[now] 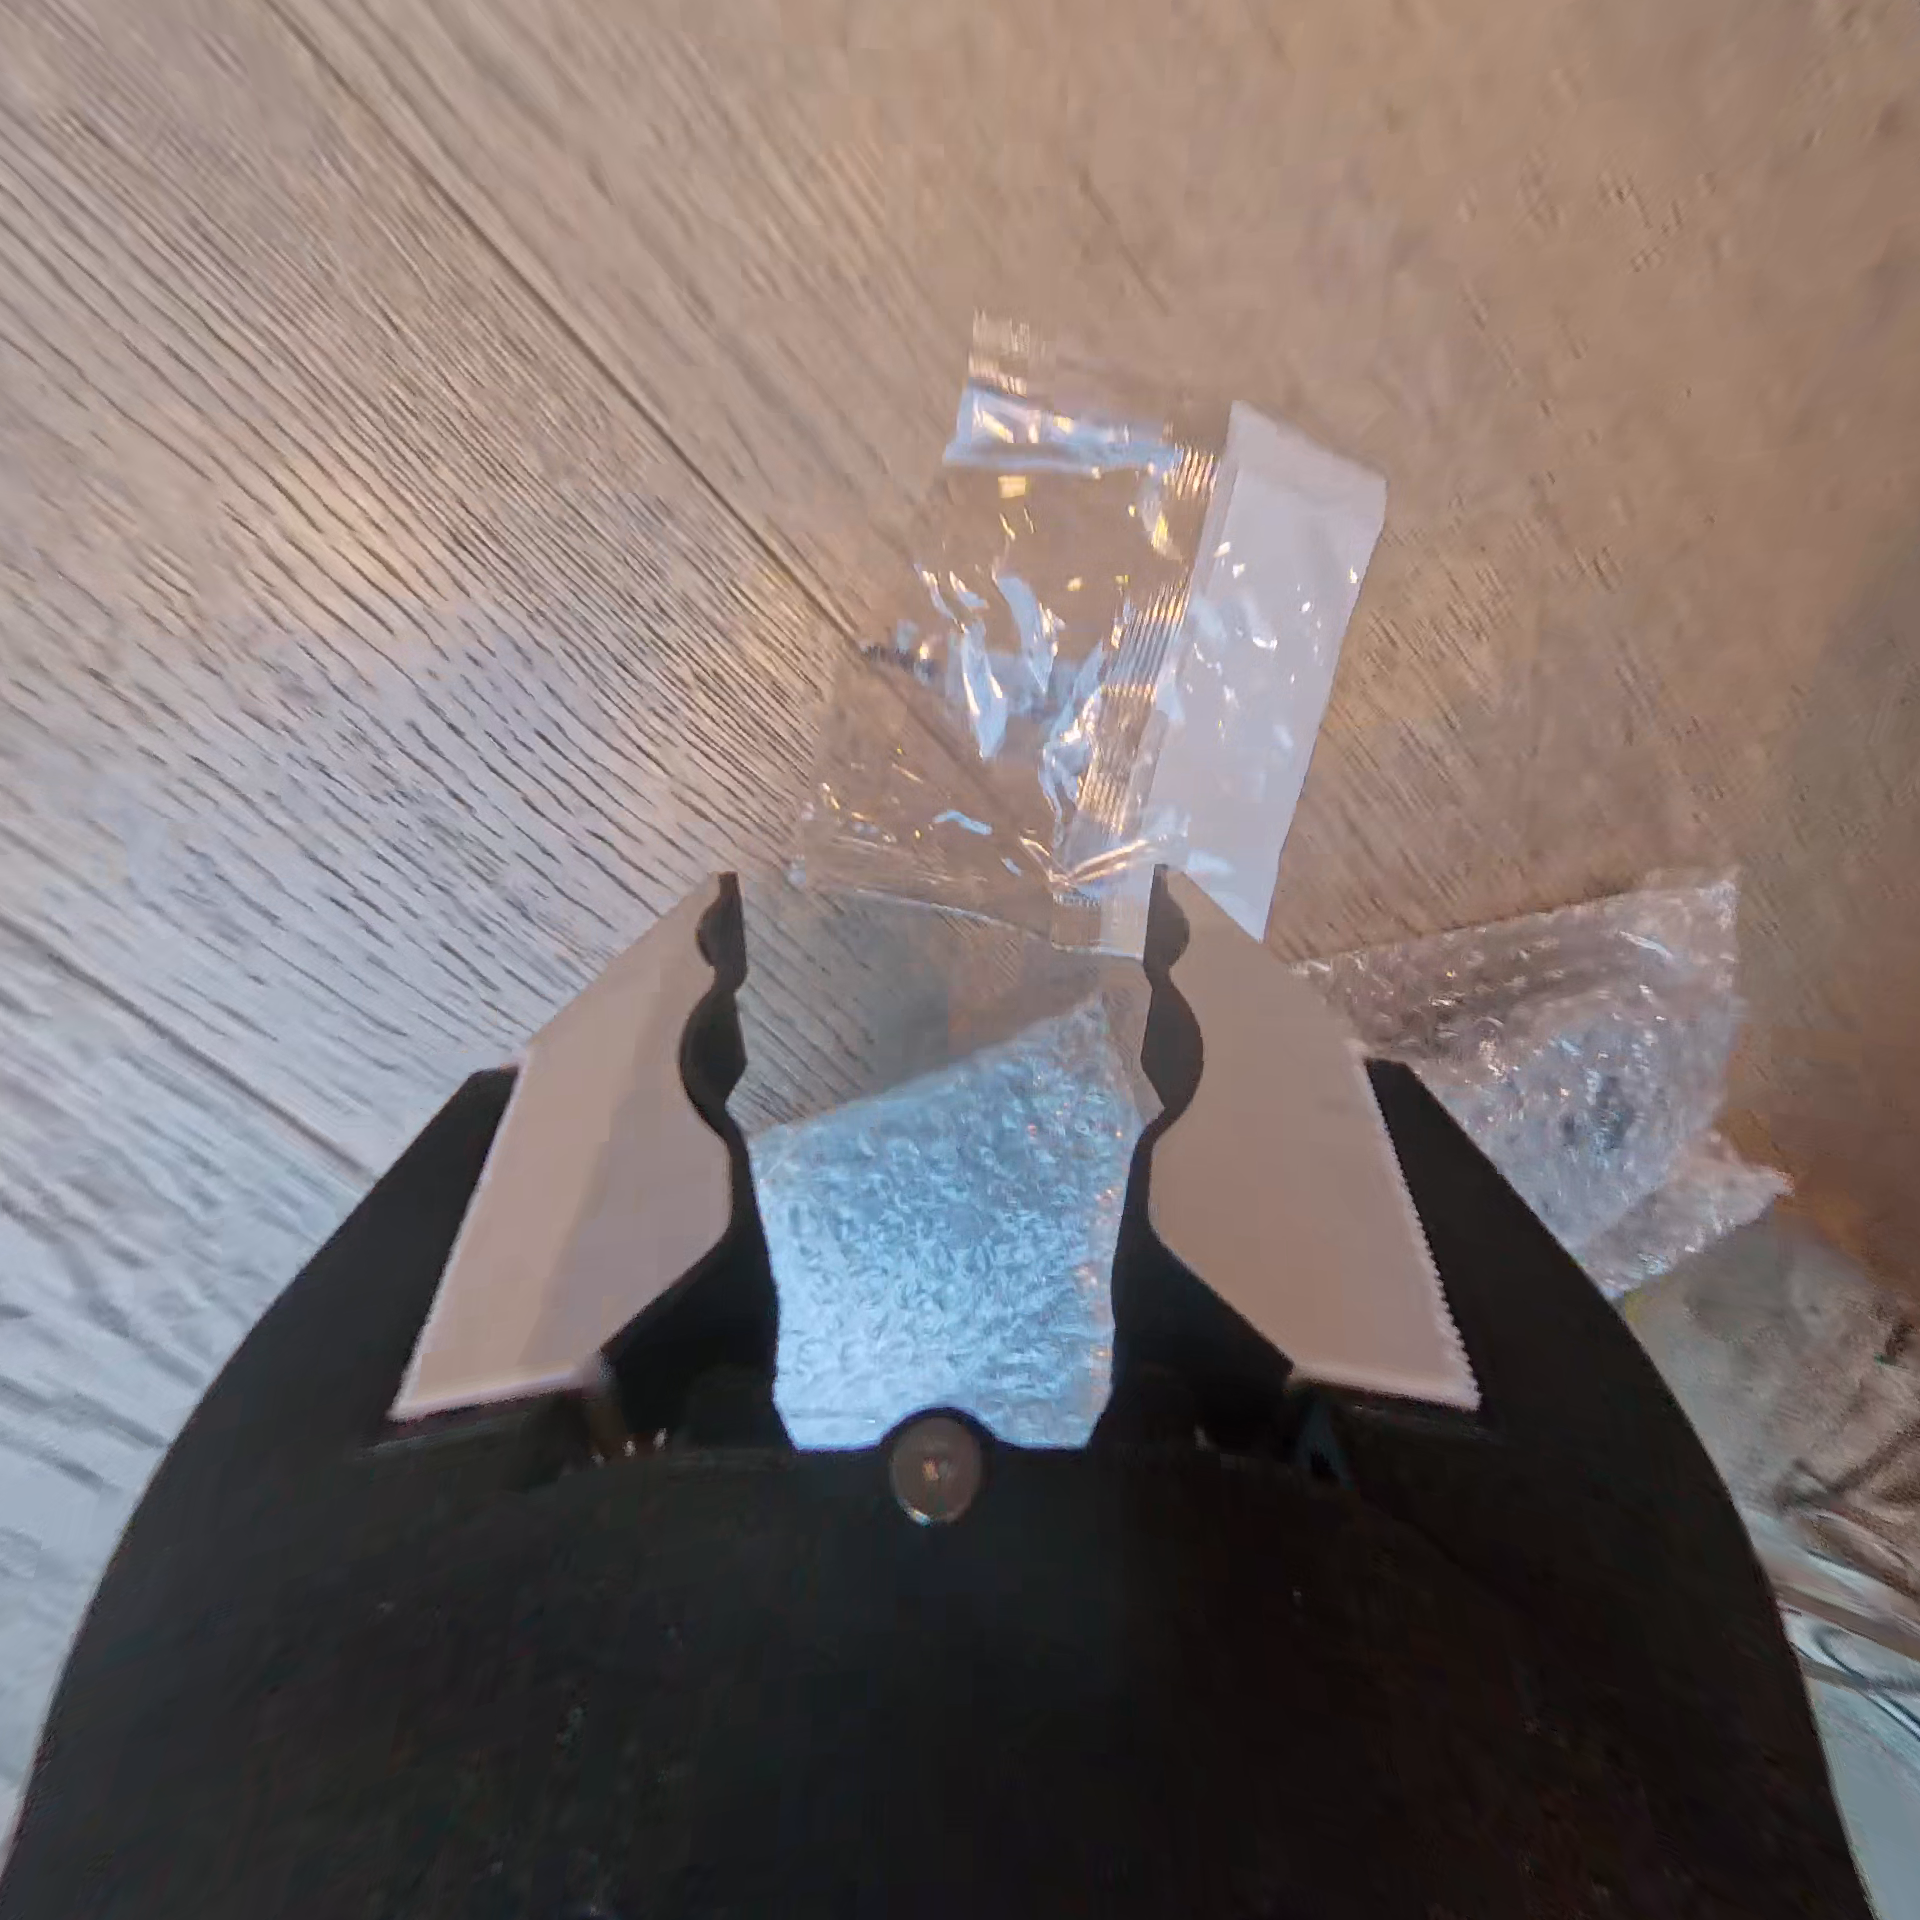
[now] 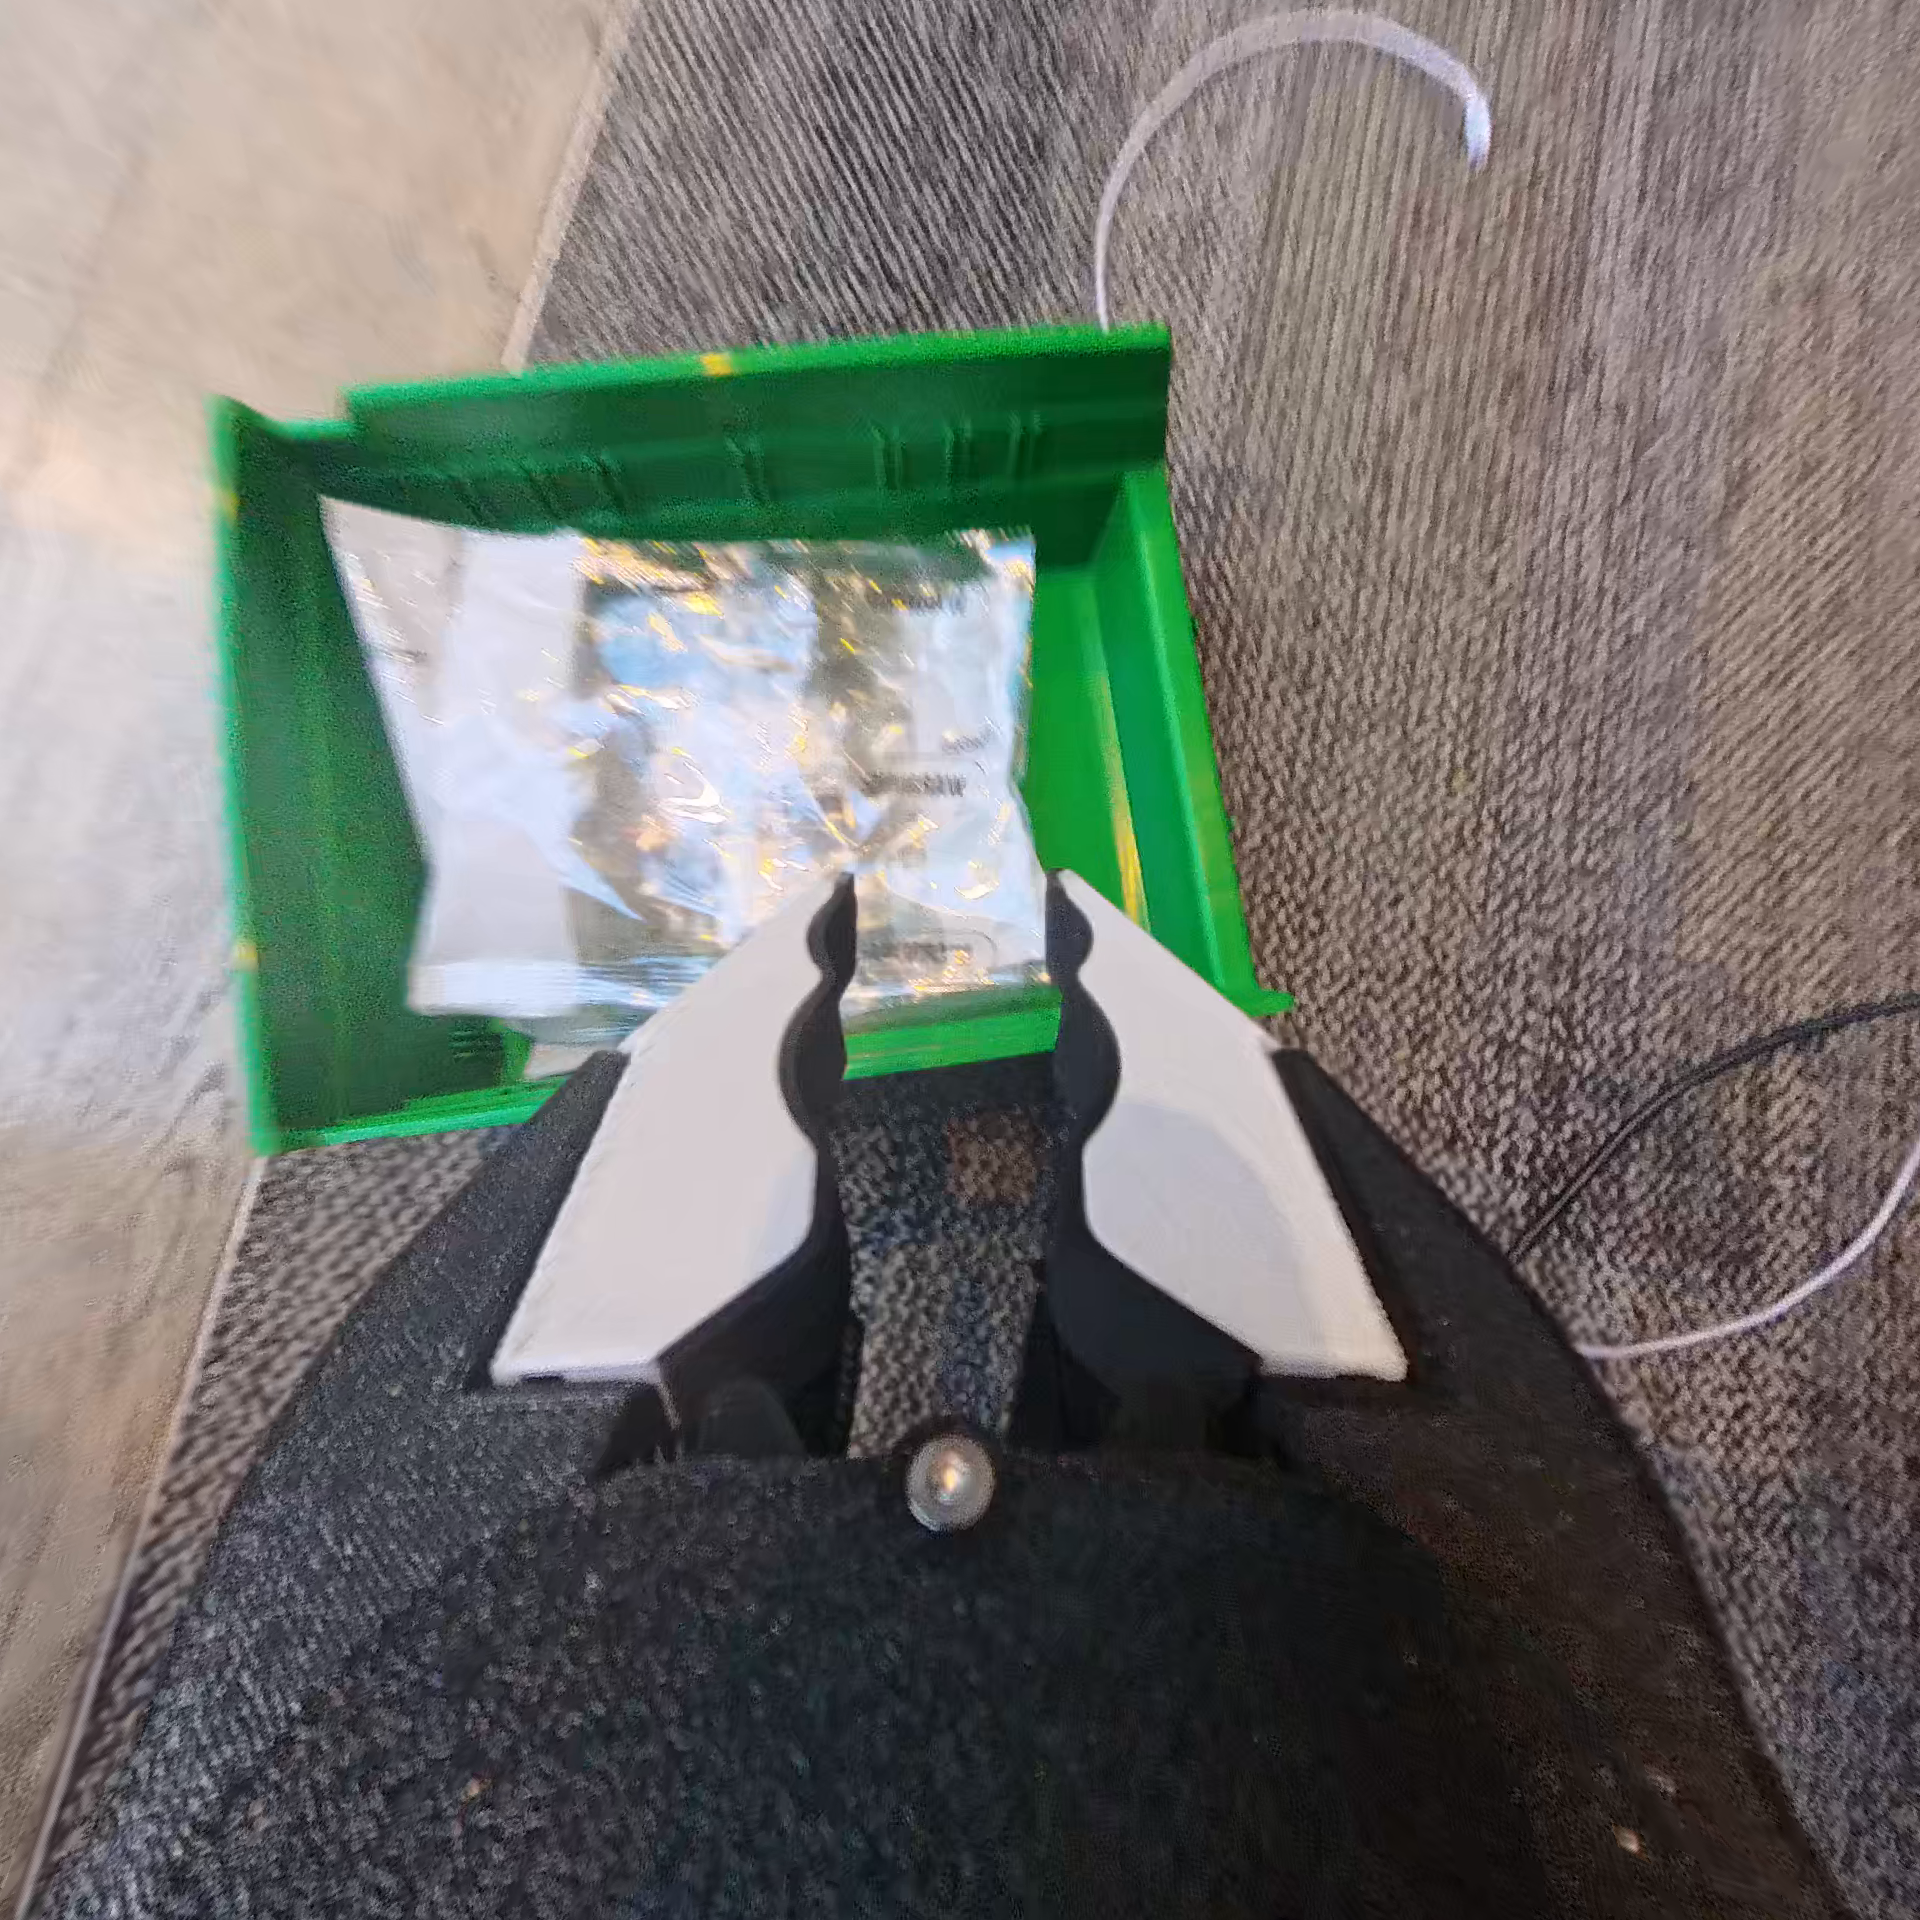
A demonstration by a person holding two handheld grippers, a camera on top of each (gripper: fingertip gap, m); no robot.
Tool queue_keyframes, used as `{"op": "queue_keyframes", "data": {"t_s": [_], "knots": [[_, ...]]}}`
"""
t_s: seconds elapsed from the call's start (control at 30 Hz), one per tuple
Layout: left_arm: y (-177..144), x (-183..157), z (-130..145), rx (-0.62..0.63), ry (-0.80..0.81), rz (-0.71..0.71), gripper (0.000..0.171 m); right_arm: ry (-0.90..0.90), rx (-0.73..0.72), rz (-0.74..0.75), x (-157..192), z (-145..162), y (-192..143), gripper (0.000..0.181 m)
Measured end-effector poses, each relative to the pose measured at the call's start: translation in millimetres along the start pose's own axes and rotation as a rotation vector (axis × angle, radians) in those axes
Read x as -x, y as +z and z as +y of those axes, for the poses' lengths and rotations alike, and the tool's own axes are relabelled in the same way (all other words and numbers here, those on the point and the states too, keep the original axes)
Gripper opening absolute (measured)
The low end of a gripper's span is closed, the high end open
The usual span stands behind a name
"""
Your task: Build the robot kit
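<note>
— Wood grain is filling the left wrist view: the left tool (image 1: 943,894) is hanging over a pale wooden table (image 1: 416,499) with its jaws spread wide, gripping nothing.

— And what is lying nearest to it?

— A crumpled clear plastic bag (image 1: 997,665) is lying on the table just beyond the fingertips, and a white sachet (image 1: 1262,665) is resting against that bag's right side, its lower end close to the right fingertip. A piece of bubble wrap (image 1: 935,1247) is showing between the fingers below, and a second bundle of bubble wrap (image 1: 1558,1070) is sitting further right.

— What is the right wrist view showing?

— It is looking blurred. A green plastic bin (image 2: 301,790) is sitting where the light surface is meeting a grey carpet (image 2: 1558,623), and a clear packet (image 2: 707,727) is lying inside it. The right tool (image 2: 956,883) is hovering over the packet's near edge, jaws parted and empty; whether the fingertips are touching the packet is not clear. To the right, a white cord (image 2: 1247,62) and a thin black cable (image 2: 1704,1081) are trailing across the carpet.
</note>
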State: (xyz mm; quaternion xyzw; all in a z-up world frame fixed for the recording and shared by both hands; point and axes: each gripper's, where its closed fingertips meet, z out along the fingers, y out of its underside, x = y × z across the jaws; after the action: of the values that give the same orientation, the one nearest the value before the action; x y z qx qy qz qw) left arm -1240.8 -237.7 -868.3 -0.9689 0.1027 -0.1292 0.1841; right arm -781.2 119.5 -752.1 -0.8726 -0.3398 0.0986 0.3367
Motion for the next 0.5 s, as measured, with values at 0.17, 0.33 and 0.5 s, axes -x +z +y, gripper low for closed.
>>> {"op": "queue_keyframes", "data": {"t_s": [0.17, 0.33, 0.5], "knots": [[37.3, 7.7, 11.3, 0.113, -0.154, 0.033, 0.045, -0.048, -0.139, -0.116, 52.2, -38.9, -52.6, 0.037], [43.2, -9.6, -25.1, 0.018, -0.239, 0.138, 0.000, -0.097, -0.249, -0.259, 97.8, -80.7, -98.2, 0.035], [0.7, -71.2, -136.9, -0.258, -0.149, 0.399, 0.000, -0.173, -0.280, -0.586, 192.5, -100.5, -115.8, 0.046]]}}
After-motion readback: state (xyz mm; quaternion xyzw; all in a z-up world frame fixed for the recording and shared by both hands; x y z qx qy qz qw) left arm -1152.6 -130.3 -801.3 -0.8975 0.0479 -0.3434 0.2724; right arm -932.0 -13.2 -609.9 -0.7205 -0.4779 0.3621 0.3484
